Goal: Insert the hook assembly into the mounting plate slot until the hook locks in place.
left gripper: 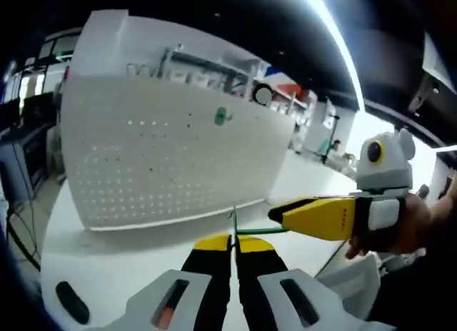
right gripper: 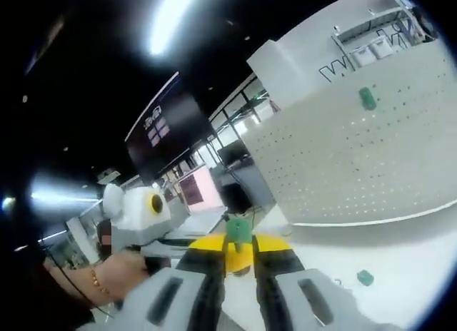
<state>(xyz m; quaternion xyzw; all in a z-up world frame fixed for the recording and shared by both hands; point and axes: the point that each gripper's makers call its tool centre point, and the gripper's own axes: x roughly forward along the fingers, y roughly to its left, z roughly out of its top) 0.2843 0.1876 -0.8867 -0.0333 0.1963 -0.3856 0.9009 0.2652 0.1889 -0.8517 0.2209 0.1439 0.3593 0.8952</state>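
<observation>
The big white perforated mounting plate [left gripper: 168,156] stands upright on the white desk [left gripper: 128,263], straight ahead of both grippers and well apart from them; a small green clip [left gripper: 223,116] already sits high on its face. The left gripper [left gripper: 232,240] has its yellow-tipped jaws pressed together on the end of a thin green wire hook [left gripper: 260,231], whose long axis runs sideways toward the right gripper [left gripper: 275,214]. In the right gripper view, the right gripper's [right gripper: 238,247] jaws pinch the hook's green plastic head [right gripper: 238,231]. Another small green piece [right gripper: 365,277] lies on the desk below the plate. Judging by this, the hook must travel forward to the plate.
</observation>
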